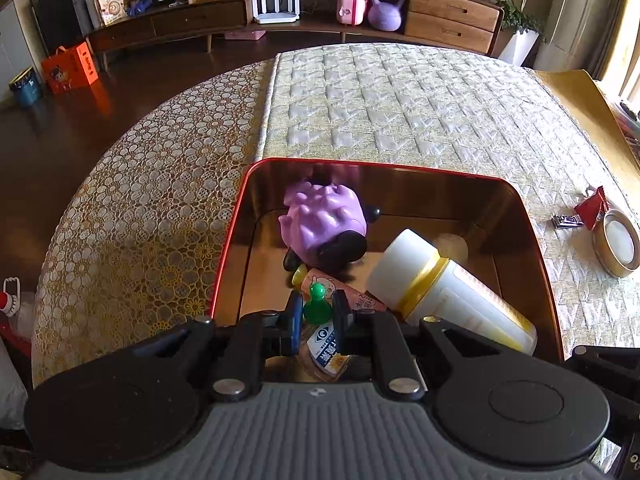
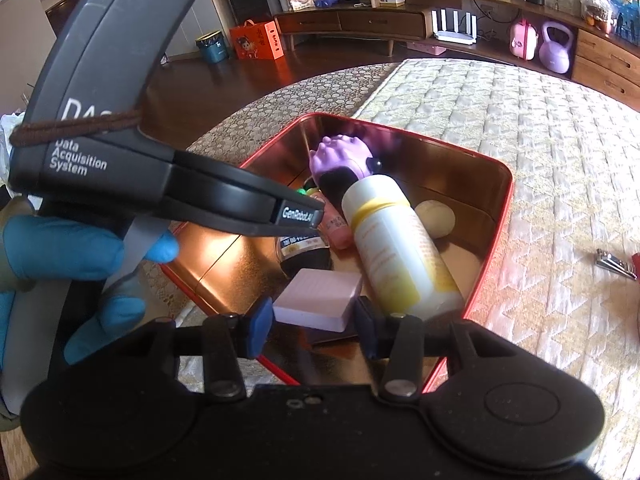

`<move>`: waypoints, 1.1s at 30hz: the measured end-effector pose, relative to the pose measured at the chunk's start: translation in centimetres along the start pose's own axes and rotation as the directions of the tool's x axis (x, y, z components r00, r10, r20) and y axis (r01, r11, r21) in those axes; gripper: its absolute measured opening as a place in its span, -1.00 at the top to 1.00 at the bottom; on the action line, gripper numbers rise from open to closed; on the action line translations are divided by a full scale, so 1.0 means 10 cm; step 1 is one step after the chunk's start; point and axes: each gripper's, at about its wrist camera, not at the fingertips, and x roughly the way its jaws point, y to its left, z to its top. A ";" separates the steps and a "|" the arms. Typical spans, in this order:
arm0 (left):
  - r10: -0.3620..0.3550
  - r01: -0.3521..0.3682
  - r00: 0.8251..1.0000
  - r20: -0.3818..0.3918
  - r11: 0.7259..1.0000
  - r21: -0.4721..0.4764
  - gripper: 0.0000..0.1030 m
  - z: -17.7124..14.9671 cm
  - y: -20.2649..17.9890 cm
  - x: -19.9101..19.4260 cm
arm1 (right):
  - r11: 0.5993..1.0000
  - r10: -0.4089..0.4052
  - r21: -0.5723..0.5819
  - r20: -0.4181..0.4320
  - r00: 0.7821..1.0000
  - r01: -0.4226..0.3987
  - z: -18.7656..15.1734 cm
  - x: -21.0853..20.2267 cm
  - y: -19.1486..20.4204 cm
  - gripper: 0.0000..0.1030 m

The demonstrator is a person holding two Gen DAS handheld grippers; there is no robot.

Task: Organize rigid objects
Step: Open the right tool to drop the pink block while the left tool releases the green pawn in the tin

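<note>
Right now both grippers hang over the red tin (image 1: 532,240), which sits on a quilted table cover (image 1: 400,108). The left gripper (image 1: 316,312) is clamped on a small green pawn (image 1: 317,303), low over the tin's clutter. The right gripper (image 2: 314,316) holds a pale pink block (image 2: 320,298) between its pads, seemingly just above the tin's floor. Inside lie a white bottle (image 2: 396,248), a purple spiky toy (image 1: 324,220) and a dark little bottle (image 2: 304,254). Nail clippers (image 1: 567,221) lie on the cover, well apart from the tin.
</note>
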 end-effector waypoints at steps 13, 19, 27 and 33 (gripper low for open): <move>0.026 -0.026 1.000 -0.005 1.000 0.004 0.70 -0.08 -0.06 -0.12 | 1.000 -0.001 0.009 0.024 1.000 0.001 -0.02 -0.23 -0.01 -0.03; 0.029 -0.029 1.000 0.010 1.000 0.012 0.69 -0.11 -0.10 -0.24 | 1.000 -0.003 0.006 0.035 0.999 0.003 -0.05 -0.33 -0.01 -0.08; 0.018 -0.018 0.999 0.039 1.000 0.010 0.46 -0.17 -0.12 -0.44 | 1.000 -0.007 -0.016 0.069 0.998 0.008 -0.09 -0.55 0.02 -0.21; 0.005 -0.006 0.998 0.059 1.000 0.017 0.46 -0.23 -0.19 -0.61 | 0.999 -0.008 -0.030 0.105 0.994 0.011 -0.15 -0.76 0.01 -0.29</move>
